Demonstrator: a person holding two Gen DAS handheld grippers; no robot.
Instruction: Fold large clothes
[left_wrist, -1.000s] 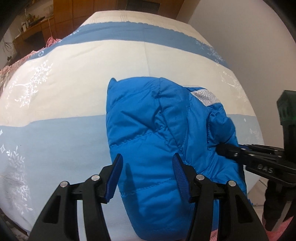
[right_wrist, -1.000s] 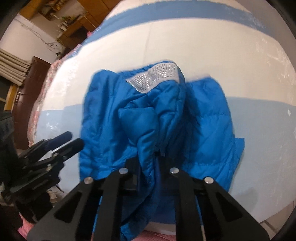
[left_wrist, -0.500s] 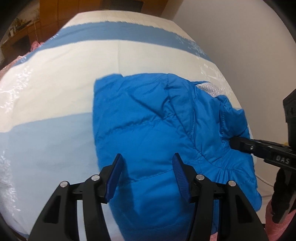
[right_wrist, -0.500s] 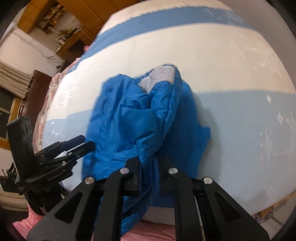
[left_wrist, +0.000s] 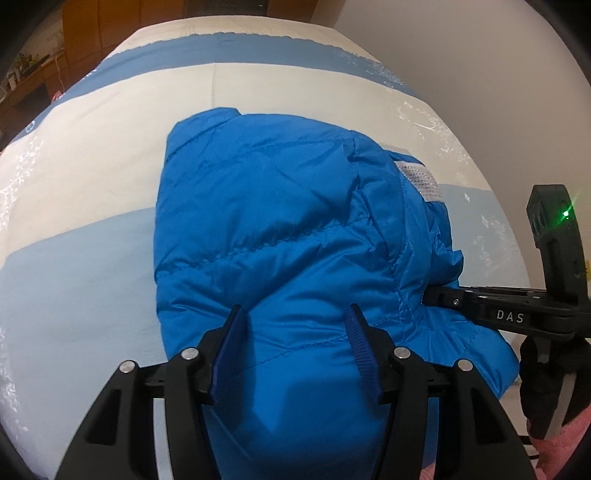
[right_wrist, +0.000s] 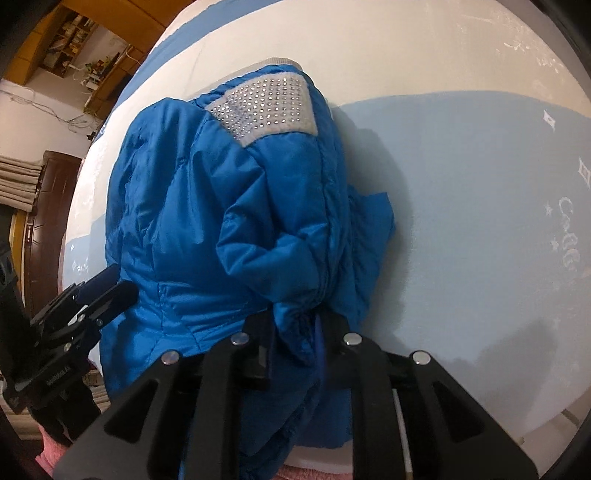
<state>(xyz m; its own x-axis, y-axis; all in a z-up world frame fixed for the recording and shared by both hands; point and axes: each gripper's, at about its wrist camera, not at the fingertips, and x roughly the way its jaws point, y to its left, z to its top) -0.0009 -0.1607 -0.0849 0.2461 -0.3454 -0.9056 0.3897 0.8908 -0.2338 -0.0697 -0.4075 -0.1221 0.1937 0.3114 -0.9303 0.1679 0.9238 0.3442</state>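
Note:
A bright blue padded jacket (left_wrist: 295, 236) lies bunched on the bed, with a silver studded patch (right_wrist: 269, 107) at its far end. My left gripper (left_wrist: 295, 332) is open, its blue pads just above the jacket's near part, holding nothing. My right gripper (right_wrist: 295, 328) is shut on a gathered fold of the jacket (right_wrist: 258, 206) near the bed's front edge. In the left wrist view the right gripper (left_wrist: 436, 297) comes in from the right and bites the jacket's right edge. The left gripper (right_wrist: 114, 284) shows at the left in the right wrist view.
The bed (left_wrist: 92, 177) has a white and light blue striped cover. A plain wall (left_wrist: 480, 55) rises on the right. Wooden cabinets and shelves (right_wrist: 74, 44) stand beyond the bed's far left. Pink fabric (left_wrist: 561, 443) shows at the bed's near edge.
The right gripper has drawn the held fold over and toward the near edge, so the jacket is more bunched. Both grippers have come closer to the jacket. The left stays open.

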